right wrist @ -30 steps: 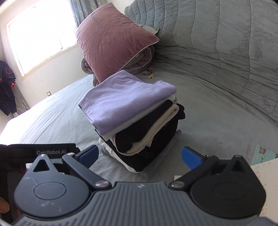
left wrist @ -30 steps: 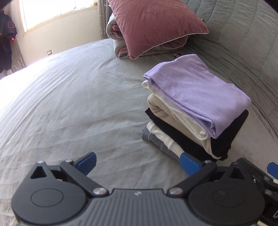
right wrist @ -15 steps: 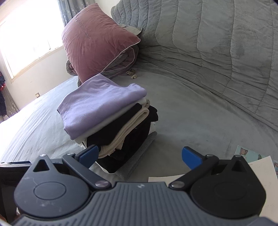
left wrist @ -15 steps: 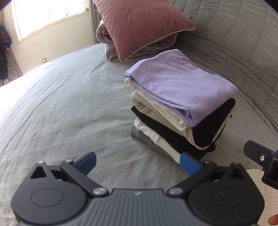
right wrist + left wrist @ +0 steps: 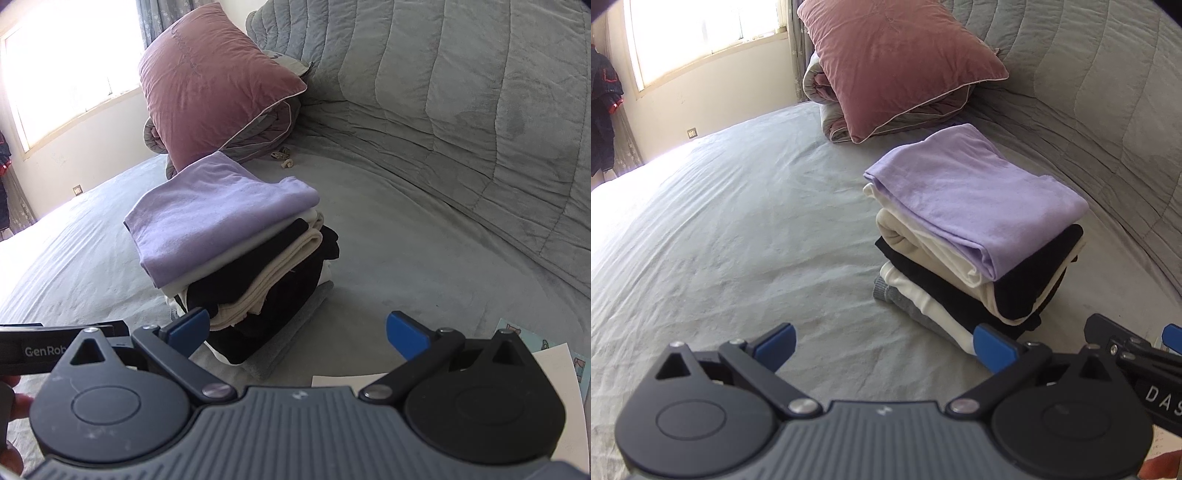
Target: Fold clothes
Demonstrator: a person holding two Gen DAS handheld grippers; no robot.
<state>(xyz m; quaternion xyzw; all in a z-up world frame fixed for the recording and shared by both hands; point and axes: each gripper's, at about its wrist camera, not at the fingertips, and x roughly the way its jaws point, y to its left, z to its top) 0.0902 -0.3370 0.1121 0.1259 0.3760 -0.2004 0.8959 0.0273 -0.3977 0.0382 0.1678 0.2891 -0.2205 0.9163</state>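
The folded clothes (image 5: 975,236) sit in one neat stack on the bed (image 5: 738,240), near the quilted headboard edge, lilac piece on top. Both the left hand-held gripper (image 5: 882,341) and right hand-held gripper (image 5: 297,332) hover released, empty, presumably because nothing loose lies in view.

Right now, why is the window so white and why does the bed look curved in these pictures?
Left wrist view: the window is blown out by daylight, washing the near bedsheet pale; the fisheye lens bows the quilted headboard. Right wrist view: same glare at the window, the stack of folded clothes stays sharp, and dark corners frame the picture.
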